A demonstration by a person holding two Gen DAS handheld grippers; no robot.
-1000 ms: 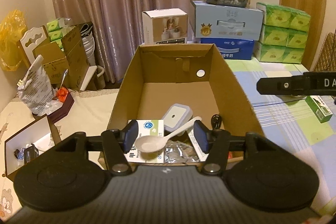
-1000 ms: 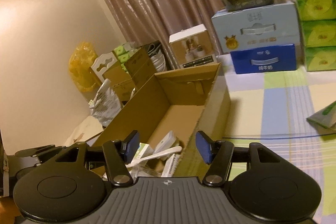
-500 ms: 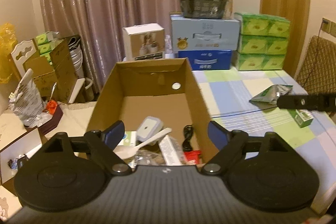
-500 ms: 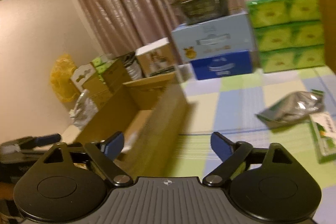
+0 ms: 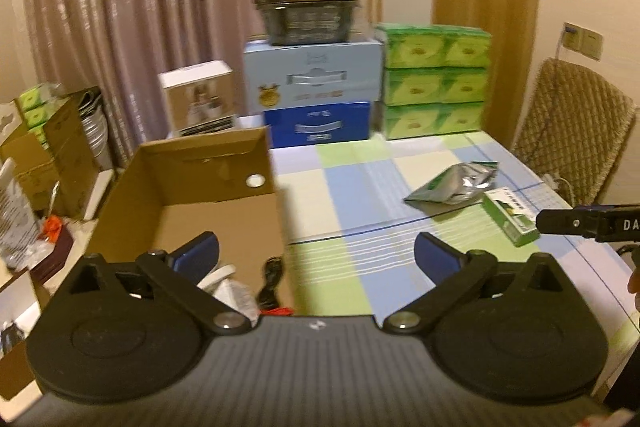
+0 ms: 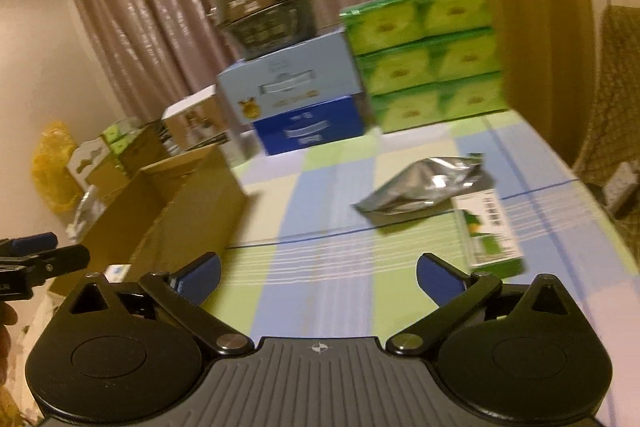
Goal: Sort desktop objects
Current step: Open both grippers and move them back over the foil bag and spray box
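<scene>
The open cardboard box [image 5: 192,195] stands at the table's left end, holding a white spoon [image 5: 216,277], a black cable [image 5: 272,279] and other items. A silver foil pouch [image 5: 456,183] and a small green-and-white carton [image 5: 510,217] lie on the checked tablecloth [image 5: 360,179]. My left gripper [image 5: 316,257] hangs over the box's right wall, its jaws opening wide with nothing between them. My right gripper [image 6: 319,275] is over the cloth, jaws opening and empty. Ahead of it to the right lie the pouch [image 6: 424,187] and the carton [image 6: 486,231], with the box [image 6: 192,203] at left.
At the table's back stand a light blue box [image 5: 316,75] on a dark blue one, with a black container [image 5: 308,7] on top. Green tissue packs [image 5: 436,79] and a white box [image 5: 198,99] flank them. A woven chair [image 5: 572,131] is at right, floor clutter [image 5: 36,163] at left.
Both grippers have opened from narrow to wide. Both views have swung right, away from over the box and toward the tablecloth with the pouch and carton.
</scene>
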